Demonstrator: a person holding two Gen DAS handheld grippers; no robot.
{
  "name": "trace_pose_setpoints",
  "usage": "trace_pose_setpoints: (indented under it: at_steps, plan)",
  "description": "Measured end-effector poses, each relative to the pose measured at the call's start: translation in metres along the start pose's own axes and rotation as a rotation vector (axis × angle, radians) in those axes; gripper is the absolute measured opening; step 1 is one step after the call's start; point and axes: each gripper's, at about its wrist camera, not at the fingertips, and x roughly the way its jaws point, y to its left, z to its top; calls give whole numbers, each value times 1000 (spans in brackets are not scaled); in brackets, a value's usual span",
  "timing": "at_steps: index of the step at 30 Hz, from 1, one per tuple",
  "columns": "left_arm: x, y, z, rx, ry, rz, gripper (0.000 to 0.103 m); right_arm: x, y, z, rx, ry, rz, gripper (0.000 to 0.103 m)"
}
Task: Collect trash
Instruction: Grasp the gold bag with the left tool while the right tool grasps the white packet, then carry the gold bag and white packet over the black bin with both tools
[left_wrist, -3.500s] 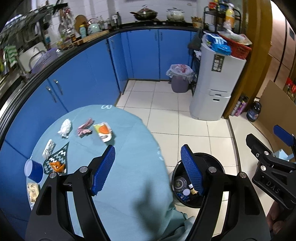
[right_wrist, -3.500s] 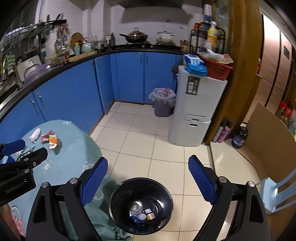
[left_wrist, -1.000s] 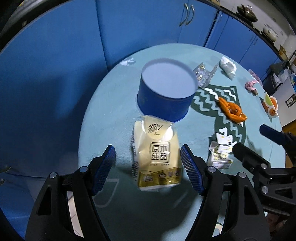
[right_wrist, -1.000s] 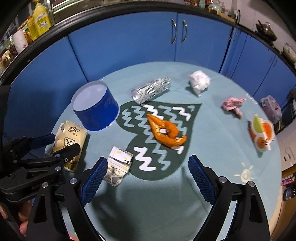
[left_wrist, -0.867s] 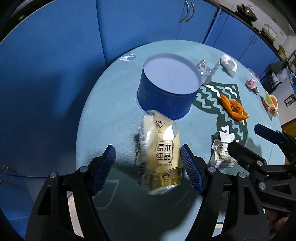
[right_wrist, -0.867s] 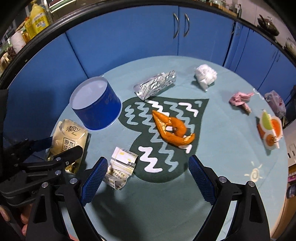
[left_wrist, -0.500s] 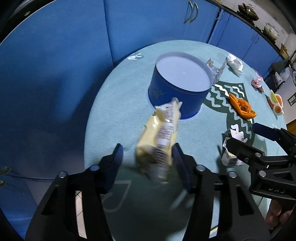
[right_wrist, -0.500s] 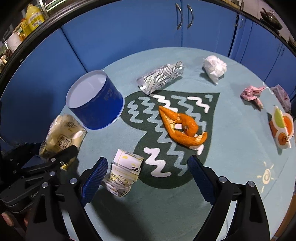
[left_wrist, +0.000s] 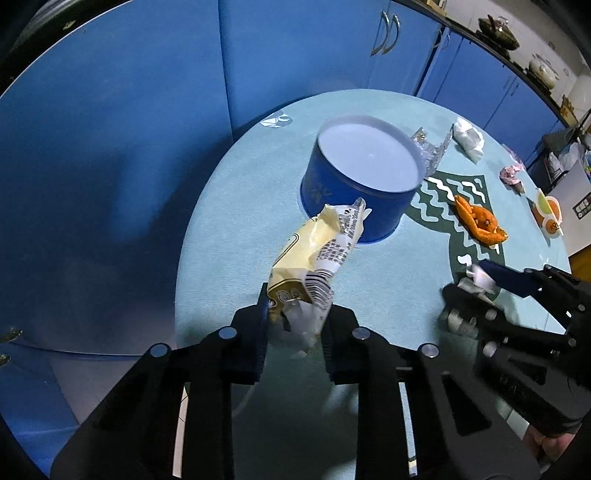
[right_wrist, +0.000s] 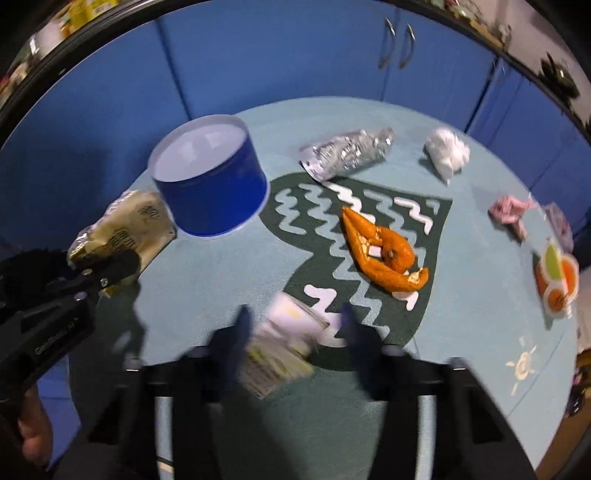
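The yellow packet (left_wrist: 317, 254) has been tipped up off the counter (left_wrist: 229, 236) and is pinched by the left tongs (left_wrist: 295, 317), at 7 o'clock from the blue tub (left_wrist: 360, 177). The right tongs (right_wrist: 295, 328) are closing around a small paper box (right_wrist: 284, 343).

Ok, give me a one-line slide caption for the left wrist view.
Left gripper shut on the yellow tissue pack, lifting one end beside the blue tin on the teal table.

Blue cabinets (left_wrist: 295, 48), round table with teal cloth (left_wrist: 236, 229), dim light
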Motion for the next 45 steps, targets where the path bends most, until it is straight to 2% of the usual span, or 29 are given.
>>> trace_pose_setpoints:
  at_steps: [5,29,45]
  plan:
    - [-6,-5,-1,4,-8,8,20,-5,2,-4,9,8,22,28]
    - [-64,-62,-9,73,-95,23,20,-84,-58,-35,98,-115,-5,28]
    - [-92,-142,-12,190,-136,-2,20,-132,-115,-70,198,-198,-52,28]
